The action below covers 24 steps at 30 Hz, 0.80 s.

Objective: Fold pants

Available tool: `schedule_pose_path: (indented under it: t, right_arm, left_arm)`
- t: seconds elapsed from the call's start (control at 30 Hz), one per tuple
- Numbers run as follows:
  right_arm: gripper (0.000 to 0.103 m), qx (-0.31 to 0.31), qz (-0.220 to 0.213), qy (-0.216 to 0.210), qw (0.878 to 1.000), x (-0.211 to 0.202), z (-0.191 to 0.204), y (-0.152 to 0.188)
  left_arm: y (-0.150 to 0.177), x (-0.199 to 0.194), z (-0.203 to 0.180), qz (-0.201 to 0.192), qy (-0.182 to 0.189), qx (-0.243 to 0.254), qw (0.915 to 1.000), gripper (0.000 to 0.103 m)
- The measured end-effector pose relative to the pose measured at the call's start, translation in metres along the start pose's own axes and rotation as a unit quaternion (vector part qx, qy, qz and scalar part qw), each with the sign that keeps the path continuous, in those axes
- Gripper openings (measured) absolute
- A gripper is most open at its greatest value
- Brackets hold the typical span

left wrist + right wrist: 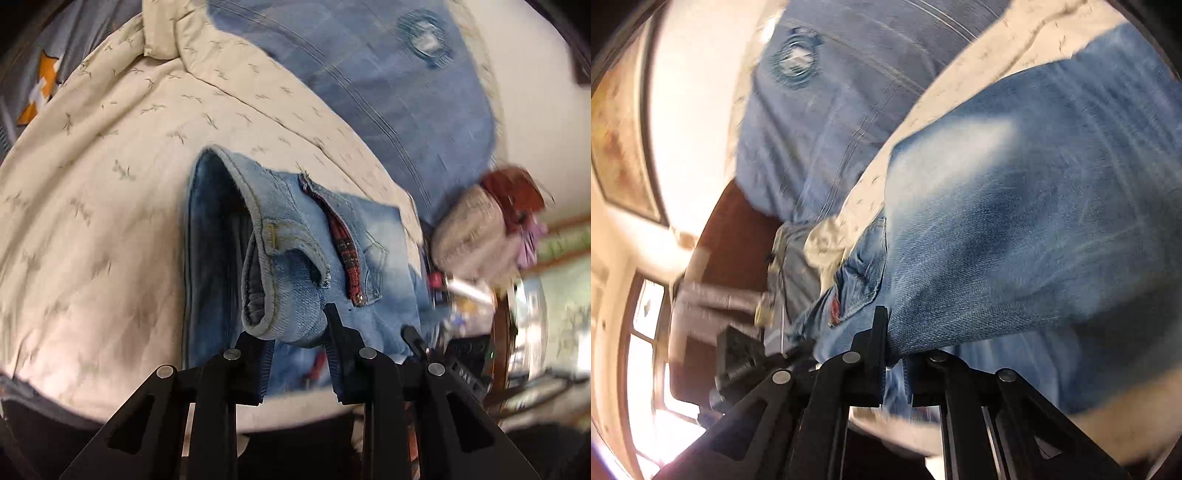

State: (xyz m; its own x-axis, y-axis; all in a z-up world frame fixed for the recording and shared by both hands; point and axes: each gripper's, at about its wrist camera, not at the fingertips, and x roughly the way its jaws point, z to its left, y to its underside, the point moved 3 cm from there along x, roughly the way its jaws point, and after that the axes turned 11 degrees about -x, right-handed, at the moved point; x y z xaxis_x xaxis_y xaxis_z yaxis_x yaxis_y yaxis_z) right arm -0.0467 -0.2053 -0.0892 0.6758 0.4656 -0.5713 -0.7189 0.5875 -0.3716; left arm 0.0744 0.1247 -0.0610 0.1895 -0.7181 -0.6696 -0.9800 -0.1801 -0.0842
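Pants, clenched by both hand-held grippers, lie on a beige bird-print quilt.

A cream quilted bedspread printed with small grey bird motifs is spread across the bed. A blue checked pillow bearing a round stitched emblem is laid on it at the far side. A blurred beige knitted soft toy with red-brown top is seen beside the pillow. A wooden-framed picture is hung on the wall.
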Motion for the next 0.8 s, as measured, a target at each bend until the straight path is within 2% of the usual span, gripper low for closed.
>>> schedule_pose_path:
  t: [0.1,0.17,0.2,0.27,0.3,0.37,0.4,0.43,0.47,0.53,0.57,0.67,0.7,0.73,0.77,0.8]
  right_arm:
    - [0.007,-0.012,0.028,0.045,0.999,-0.006,-0.012,0.035]
    - [0.009,0.005,0.063,0.084,0.994,0.006,-0.034,0.058]
    - [0.012,0.021,0.074,0.089,0.993,0.01,-0.044,0.068]
    - [0.016,0.035,0.063,0.077,0.994,0.002,-0.047,0.071]
    - [0.023,0.031,0.057,0.081,0.995,-0.007,-0.046,0.068]
    - [0.032,0.011,0.011,0.1,0.995,-0.045,-0.046,0.051]
    - [0.04,0.011,-0.018,0.115,0.993,-0.064,-0.052,0.041]
    - [0.05,0.016,-0.051,0.137,0.989,-0.086,-0.06,0.03]
    - [0.054,0.031,-0.094,0.175,0.98,-0.116,-0.074,0.015]
    - [0.06,0.048,-0.142,0.222,0.964,-0.15,-0.094,-0.011]
    - [0.061,0.057,-0.157,0.244,0.955,-0.165,-0.106,-0.029]
    - [0.063,0.069,-0.152,0.26,0.951,-0.168,-0.123,-0.063]
    - [0.068,0.067,-0.143,0.265,0.951,-0.158,-0.126,-0.074]
    - [0.07,0.061,-0.129,0.278,0.95,-0.149,-0.129,-0.082]
    - [0.066,0.057,-0.11,0.311,0.942,-0.14,-0.136,-0.093]
    - [0.029,0.059,-0.104,0.324,0.938,-0.137,-0.139,-0.1]
  left_arm:
    - [0.038,0.016,0.028,0.034,-0.052,0.013,0.998,0.025]
    - [0.049,0.031,0.048,0.058,-0.088,-0.003,0.9944,0.025]
    - [0.049,0.031,0.052,0.058,-0.086,-0.007,0.9945,0.025]
    - [0.05,0.015,0.046,0.052,-0.073,0.004,0.9959,0.025]
    - [0.049,0.007,0.041,0.047,-0.062,0.013,0.9969,0.025]
    - [0.049,-0.012,0.028,0.036,-0.032,0.045,0.9978,0.03]
    - [0.052,-0.028,0.022,0.022,-0.018,0.063,0.9976,0.033]
    - [0.051,-0.034,0.022,0.015,-0.013,0.068,0.9975,0.041]
    - [0.05,-0.043,0.021,0.003,-0.007,0.069,0.9976,0.053]
    - [0.049,-0.053,0.031,-0.013,-0.005,0.053,0.9985,0.065]
    - [0.05,-0.053,0.036,-0.015,-0.007,0.044,0.9989,0.066]
    - [0.043,-0.041,0.052,0.0,-0.021,0.001,0.9998,0.066]
    - [0.043,-0.036,0.056,0.004,-0.032,-0.01,0.9994,0.066]
    - [0.041,-0.03,0.057,0.009,-0.048,-0.013,0.9987,0.061]
    - [0.036,-0.021,0.05,0.011,-0.058,-0.015,0.9981,0.04]
    - [0.039,-0.024,0.049,0.01,-0.07,-0.015,0.9974,0.033]
